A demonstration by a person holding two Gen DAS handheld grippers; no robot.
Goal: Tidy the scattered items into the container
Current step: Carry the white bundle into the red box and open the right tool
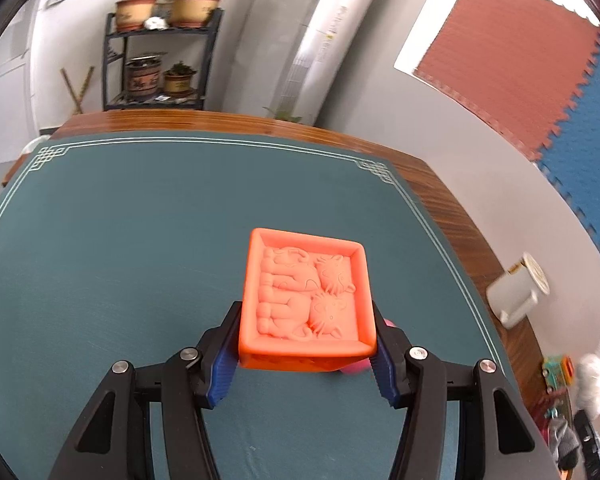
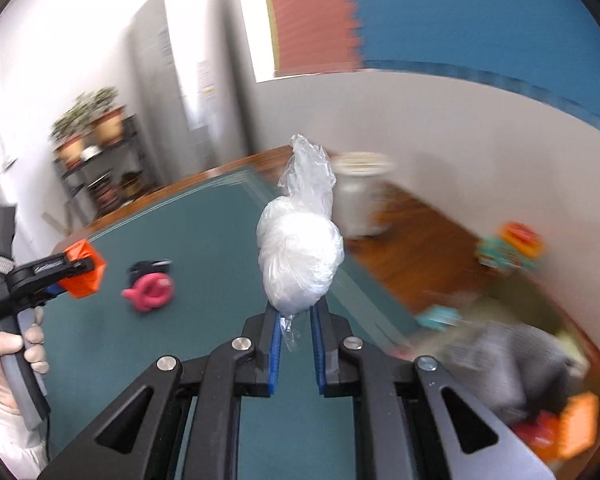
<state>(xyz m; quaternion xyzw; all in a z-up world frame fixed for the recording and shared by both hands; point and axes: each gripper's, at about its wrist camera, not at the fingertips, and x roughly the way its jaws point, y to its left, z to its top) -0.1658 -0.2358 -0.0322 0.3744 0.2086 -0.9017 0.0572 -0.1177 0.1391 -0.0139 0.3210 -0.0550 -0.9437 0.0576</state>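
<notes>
My left gripper (image 1: 306, 322) is shut on an orange mould tray with cat reliefs (image 1: 306, 300) and holds it above the green table mat (image 1: 100, 240). A pink item (image 1: 358, 364) peeks out under the tray. In the right wrist view the left gripper (image 2: 74, 270) holds the orange tray (image 2: 85, 269) at the left. My right gripper (image 2: 294, 316) is shut on a white lump wrapped in clear plastic (image 2: 300, 256), held above the mat. A pink twisted ring (image 2: 150, 290) and a dark item (image 2: 148, 267) lie on the mat (image 2: 204, 240).
A white lidded jug (image 1: 518, 294) stands on the wooden table edge at the right, blurred in the right wrist view (image 2: 358, 196). Colourful toys (image 2: 510, 246), grey cloth (image 2: 512, 356) and orange pieces (image 2: 576, 424) lie at the right. A plant shelf (image 1: 160, 56) stands behind the table.
</notes>
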